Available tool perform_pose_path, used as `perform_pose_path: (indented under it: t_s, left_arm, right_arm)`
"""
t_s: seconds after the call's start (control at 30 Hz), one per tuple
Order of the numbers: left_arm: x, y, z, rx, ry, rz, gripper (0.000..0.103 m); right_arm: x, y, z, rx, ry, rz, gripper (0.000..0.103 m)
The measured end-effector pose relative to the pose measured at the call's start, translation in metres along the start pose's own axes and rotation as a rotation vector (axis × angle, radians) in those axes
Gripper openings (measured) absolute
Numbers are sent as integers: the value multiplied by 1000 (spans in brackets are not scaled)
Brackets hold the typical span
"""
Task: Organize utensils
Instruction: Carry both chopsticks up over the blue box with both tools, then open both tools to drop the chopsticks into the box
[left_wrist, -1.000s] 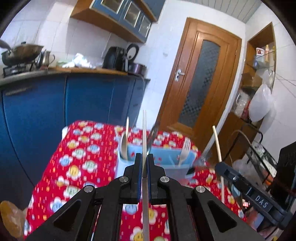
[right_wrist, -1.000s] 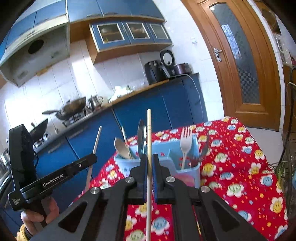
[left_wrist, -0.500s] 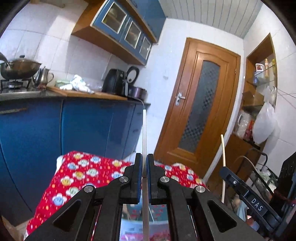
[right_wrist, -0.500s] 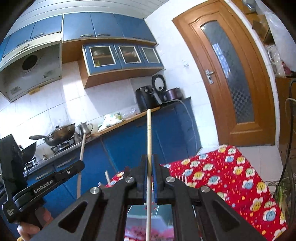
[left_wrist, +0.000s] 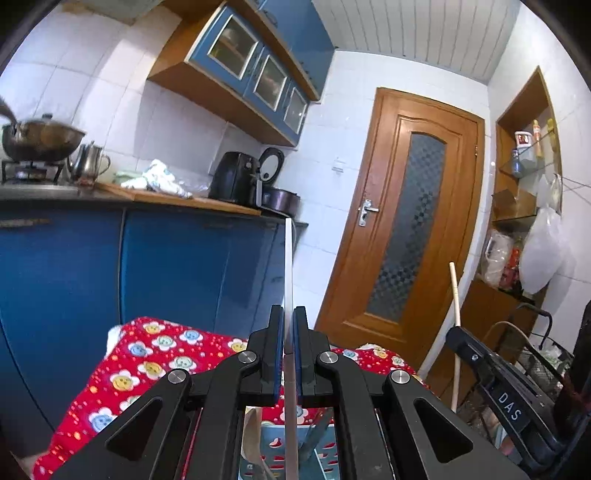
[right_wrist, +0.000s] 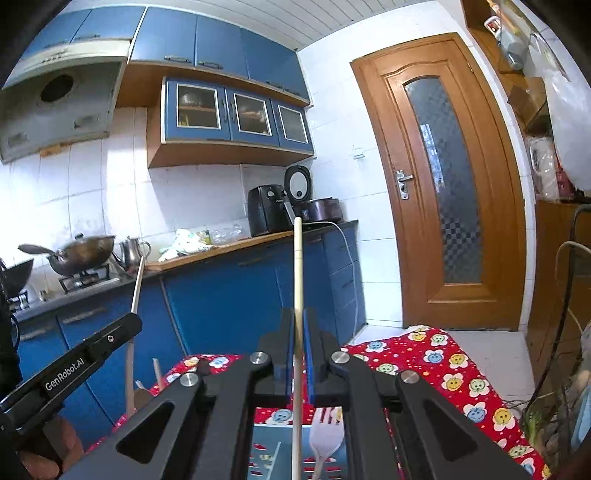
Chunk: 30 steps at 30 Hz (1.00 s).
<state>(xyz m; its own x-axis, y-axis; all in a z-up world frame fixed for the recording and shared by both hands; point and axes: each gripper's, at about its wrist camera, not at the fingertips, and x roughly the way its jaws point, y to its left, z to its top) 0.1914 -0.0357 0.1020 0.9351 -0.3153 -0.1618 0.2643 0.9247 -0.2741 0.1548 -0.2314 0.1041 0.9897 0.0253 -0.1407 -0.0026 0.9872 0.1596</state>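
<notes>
Both views tilted upward; each tool pinches a chopstick.

Utensil holder: you see only slivers between the black gripper links; its rim and compartments are hidden.
White fork: handle cut off at the bottom edge.
Both chopsticks: lower ends run out of frame.

red tablecloth with smiley flowers, light blue utensil caddy, blue cabinets, orange-brown wooden door
</notes>
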Motion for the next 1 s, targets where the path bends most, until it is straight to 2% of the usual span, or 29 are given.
perform_pose_path:
  t_s: [0.2,0.4,0.43,0.53,0.57,0.87,1.0]
  left_arm:
    - [7,7,-13,-17,3,15,5]
    - [3,7,-22,-13,18,25,5]
    - [3,7,-22,-13,25,23,7]
    - [0,7,-23,-15,43,18,27]
    - [-1,6,-24,-15,43,17,30]
    - [-21,-2,-20,30,50,10,30]
    - [-30,-3,-16,34,71,8,34]
  right_arm:
    - [8,1,-9,-24,39,-14,6]
    - [9,-1,-16,-11,86,11,7]
    - [7,-2,-16,-2,90,17,10]
    - [3,-6,-15,20,89,31,28]
    - [0,-7,-14,28,87,36,29]
    - [-16,-11,-10,31,93,56,32]
    - [-25,-15,-9,28,120,61,33]
